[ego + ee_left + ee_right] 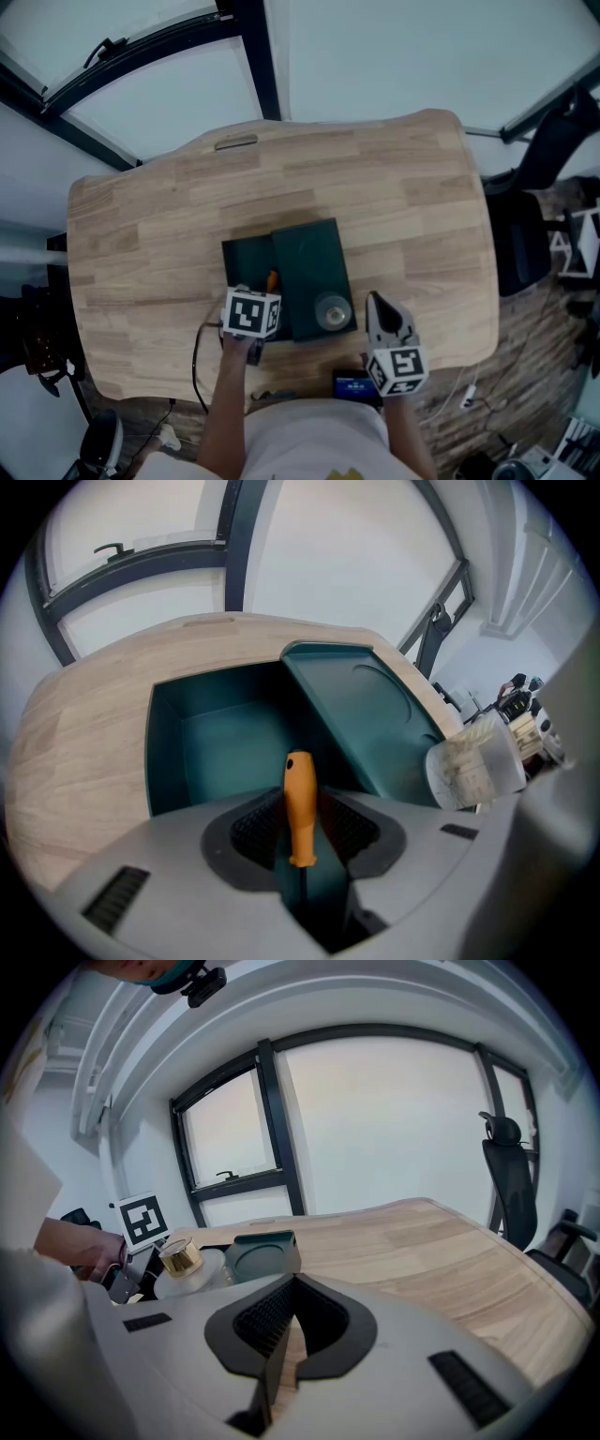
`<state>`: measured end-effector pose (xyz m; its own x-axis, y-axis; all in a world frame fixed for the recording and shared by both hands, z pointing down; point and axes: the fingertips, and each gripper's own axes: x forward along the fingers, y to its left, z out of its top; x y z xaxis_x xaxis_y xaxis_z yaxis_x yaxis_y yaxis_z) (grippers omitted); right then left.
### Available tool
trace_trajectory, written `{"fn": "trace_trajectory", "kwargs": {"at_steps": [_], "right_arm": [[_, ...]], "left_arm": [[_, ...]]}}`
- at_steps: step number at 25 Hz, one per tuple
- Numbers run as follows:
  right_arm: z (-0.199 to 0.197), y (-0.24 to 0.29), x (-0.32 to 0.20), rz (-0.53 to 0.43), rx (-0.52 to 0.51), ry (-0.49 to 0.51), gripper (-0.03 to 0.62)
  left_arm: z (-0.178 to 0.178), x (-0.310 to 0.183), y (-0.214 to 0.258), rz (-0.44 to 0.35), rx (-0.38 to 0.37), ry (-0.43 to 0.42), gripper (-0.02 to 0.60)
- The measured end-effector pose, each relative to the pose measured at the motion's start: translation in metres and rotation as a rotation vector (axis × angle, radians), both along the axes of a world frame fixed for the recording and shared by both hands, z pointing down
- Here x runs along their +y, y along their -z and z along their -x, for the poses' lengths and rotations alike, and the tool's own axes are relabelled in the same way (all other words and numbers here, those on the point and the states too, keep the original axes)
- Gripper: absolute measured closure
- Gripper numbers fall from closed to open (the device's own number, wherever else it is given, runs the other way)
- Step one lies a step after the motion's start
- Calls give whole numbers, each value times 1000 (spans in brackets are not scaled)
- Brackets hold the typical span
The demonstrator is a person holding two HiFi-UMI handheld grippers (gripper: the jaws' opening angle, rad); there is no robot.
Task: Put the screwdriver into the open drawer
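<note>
**Left tongs** [302, 829]: closed on the screwdriver [300, 794]. The ribbed pads sit against the two sides of the orange handle. The dark shaft runs back between the jaws toward the camera, and the butt of the handle points forward.

**Right tongs** [291, 1321]: jaws drawn together to a slit with nothing between them. They are held off to the side, over the table edge and apart from the work.

**Location of the screwdriver:** it is off the table [84, 742] and carried in the left tongs. In the left gripper view the handle projects over the near part of the open drawer [216, 742]. The head view agrees, showing the orange handle at the drawer beside the box [366, 705]. Whether the tool touches the drawer floor cannot be told.

**Handling assessment:**
- The tool looks light and rigid, with no flex expected in shaft or handle.
- The handle appears to be smooth moulded plastic and round, so it is judged liable to roll or pivot between the pads if grip pressure is low.
- The present hold on the handle is the sound place. The handle is the thickest part and gives the pads the most surface, whereas the thin shaft would slip.
- The tool is not fragile, so a short drop into the drawer should do no harm.

**Hazards:** a jar [473, 766] stands on the box top just to the right of the drawer. The drawer interior shows nothing in the way.
</note>
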<state>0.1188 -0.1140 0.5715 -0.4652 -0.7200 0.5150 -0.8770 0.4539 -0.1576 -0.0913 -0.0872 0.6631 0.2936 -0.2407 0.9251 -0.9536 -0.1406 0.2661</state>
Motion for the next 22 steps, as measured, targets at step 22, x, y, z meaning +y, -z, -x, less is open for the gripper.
{"fn": "trace_trajectory", "kwargs": {"at_steps": [22], "right_arm": [[7,44,3,-109,-3,43,597]], "left_arm": [[20,-12,82,-460,-15,69,581]]}}
